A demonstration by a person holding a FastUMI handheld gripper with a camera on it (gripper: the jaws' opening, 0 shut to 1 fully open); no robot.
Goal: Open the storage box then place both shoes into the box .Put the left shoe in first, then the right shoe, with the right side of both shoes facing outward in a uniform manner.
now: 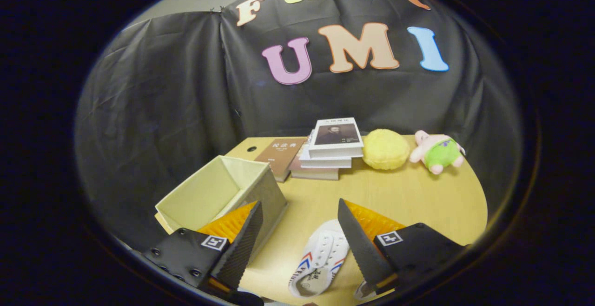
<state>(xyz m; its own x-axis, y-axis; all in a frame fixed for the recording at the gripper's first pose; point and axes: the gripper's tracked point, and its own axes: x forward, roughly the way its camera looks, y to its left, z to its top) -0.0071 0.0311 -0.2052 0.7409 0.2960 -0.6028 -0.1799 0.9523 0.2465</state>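
A pale storage box [218, 189] stands open on the wooden table [418, 199], just beyond my left finger, its inside bare. A white shoe [320, 257] with red and blue stripes lies on the table between my two fingers, close to the right one. A bit of a second white shoe [363, 291] peeks out under the right finger. My gripper [300, 208] hovers above the table with its fingers wide apart and nothing held.
A stack of books [332, 150] and a brown book [281, 155] lie behind the box. A yellow plush ball [385, 149] and a pink-and-green plush toy [439, 152] sit at the far right. The table's curved edge runs along the right.
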